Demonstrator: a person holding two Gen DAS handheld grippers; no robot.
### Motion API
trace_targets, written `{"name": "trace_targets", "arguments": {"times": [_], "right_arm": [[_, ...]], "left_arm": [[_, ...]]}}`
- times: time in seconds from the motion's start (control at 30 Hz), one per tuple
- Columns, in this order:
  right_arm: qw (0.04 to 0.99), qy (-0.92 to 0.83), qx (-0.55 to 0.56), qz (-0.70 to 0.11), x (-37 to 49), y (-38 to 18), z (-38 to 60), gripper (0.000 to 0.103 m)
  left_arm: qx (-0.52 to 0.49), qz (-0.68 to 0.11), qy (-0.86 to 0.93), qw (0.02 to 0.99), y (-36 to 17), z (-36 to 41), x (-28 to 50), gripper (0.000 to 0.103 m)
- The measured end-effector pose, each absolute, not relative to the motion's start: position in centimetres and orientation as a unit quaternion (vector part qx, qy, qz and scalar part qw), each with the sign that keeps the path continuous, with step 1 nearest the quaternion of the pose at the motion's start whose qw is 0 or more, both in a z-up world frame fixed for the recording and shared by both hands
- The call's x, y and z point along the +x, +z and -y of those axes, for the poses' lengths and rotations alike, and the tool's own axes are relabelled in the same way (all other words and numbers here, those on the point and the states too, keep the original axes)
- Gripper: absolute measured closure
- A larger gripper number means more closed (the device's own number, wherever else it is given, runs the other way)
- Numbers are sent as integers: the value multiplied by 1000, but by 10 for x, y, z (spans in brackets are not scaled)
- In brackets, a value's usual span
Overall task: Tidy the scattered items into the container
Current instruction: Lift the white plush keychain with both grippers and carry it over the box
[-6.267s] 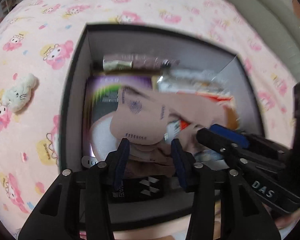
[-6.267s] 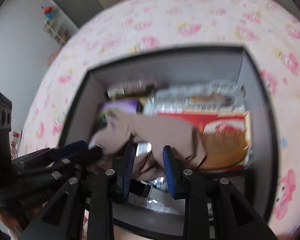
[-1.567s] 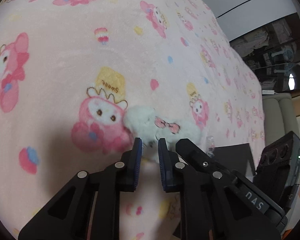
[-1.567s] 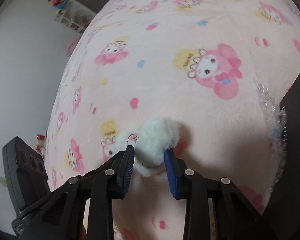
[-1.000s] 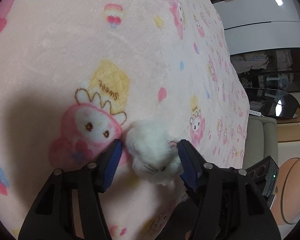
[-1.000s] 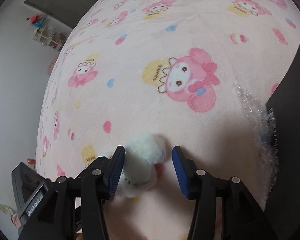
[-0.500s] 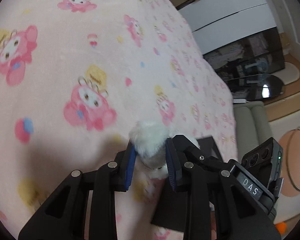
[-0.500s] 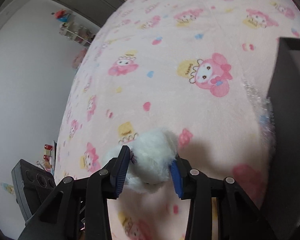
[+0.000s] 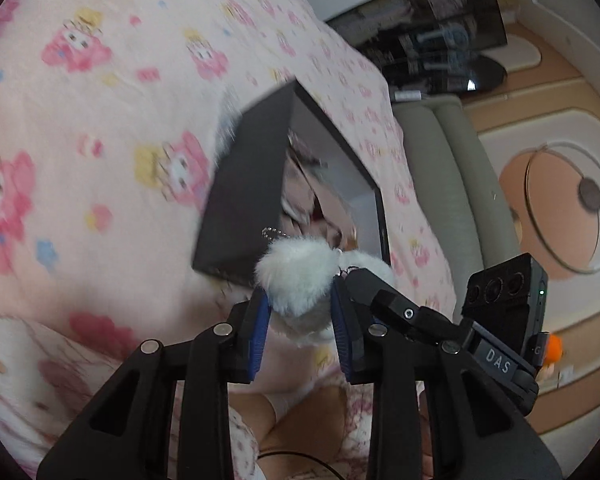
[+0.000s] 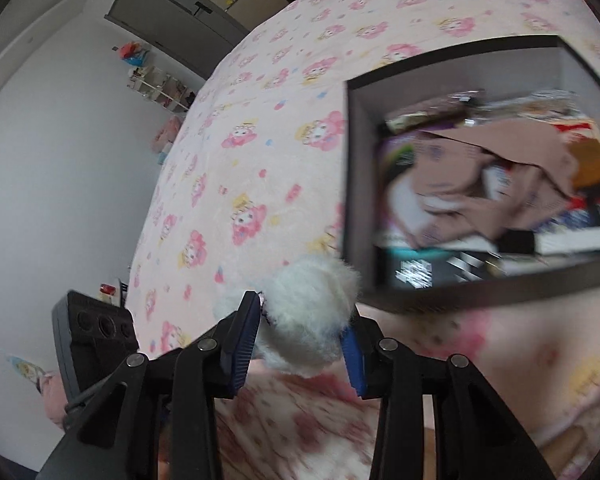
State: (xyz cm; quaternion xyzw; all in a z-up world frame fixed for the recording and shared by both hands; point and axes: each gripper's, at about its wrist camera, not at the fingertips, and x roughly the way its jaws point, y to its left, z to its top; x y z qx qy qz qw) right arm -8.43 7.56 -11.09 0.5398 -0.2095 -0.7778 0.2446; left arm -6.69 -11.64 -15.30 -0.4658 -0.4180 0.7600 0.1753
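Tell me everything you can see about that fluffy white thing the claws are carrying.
The white plush toy is small, rounded and shaggy, like soft fake fur, with a short silver bead chain at its top. The left claw and the right claw each pinch it between blue pads, holding it off the pink blanket, beside the dark box. Its face is not visible.

Left tongs [image 9: 300, 320]: matte black plastic arms, triangular cut-outs, silver round screws, ribbed blue pads. Right tongs [image 10: 304, 344]: same black frame, blue pads; white "DAS" lettering on side, black camera block with three lenses, green light.
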Motion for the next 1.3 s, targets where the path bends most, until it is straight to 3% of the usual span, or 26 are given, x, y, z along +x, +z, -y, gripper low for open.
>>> {"name": "trace_targets", "arguments": {"times": [0.27,0.4,0.57,0.7,0.83,1.07,1.3], "right_arm": [[181,-761,587,208,-70,-178,-139,68],[179,-724,614,256,-77,-220,-151,68],[147,-736,619,230,-82,-227,-158,68],[122,-749,614,215,-83,-223,-167,67],[103,-772,599,185,-85,-221,-163,64],[100,-777,601,160,-93,-230,-157,58],[104,-770,606,171,-100,-239,-161,52]], "left_arm": [[-557,346,736,170,-217,44,-85,71],[-565,304,755,132,-219,37,-86,73],[-593,318,734,92,-236,44,-83,72],[-570,335,743,103,-230,51,-83,54],[-568,319,750,108,-226,45,-91,52],[-583,314,747,65,-245,38,-107,53],[-604,302,735,65,-249,37,-94,73]]}}
